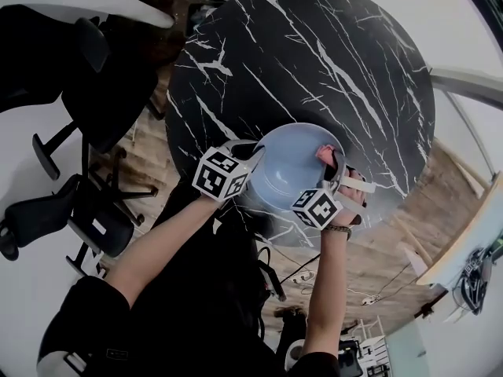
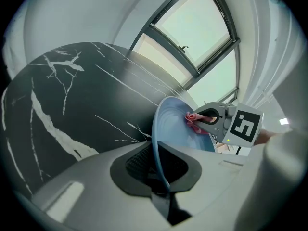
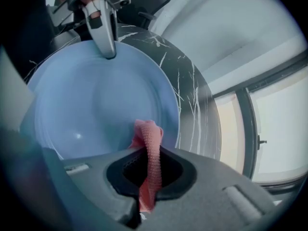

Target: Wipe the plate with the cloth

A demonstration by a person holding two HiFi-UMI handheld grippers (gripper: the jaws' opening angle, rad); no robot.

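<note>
Over the near edge of the black marble table [image 1: 314,61], the blue plate [image 1: 287,171] is held tilted. Its rim is pinched between the jaws of the left gripper [image 2: 161,174], which are closed onto that thin edge alone. A bunched strip of pink cloth [image 3: 149,148] is clamped between the jaws of the right gripper [image 1: 330,162], and its free end appears to be laid against the plate's inner face, near the rim opposite the left gripper's hold.

The chief risk is judged to lie in that one-sided hold. The plate is gripped at a single spot on a smooth rim, so a firm push from the cloth at the far side could lever it out of the jaws, to be dropped on the table or past its edge. Little cloth is seen beyond the right jaw tips, so the plate could also be scraped by bare jaws, or the cloth dragged free.

Both arms are stretched forward. The left forearm [image 1: 169,238] is angled up from the lower left with its gripper sloped downward, and the right forearm [image 1: 328,289] is held nearly straight ahead with its gripper tipped steeply down onto the plate
</note>
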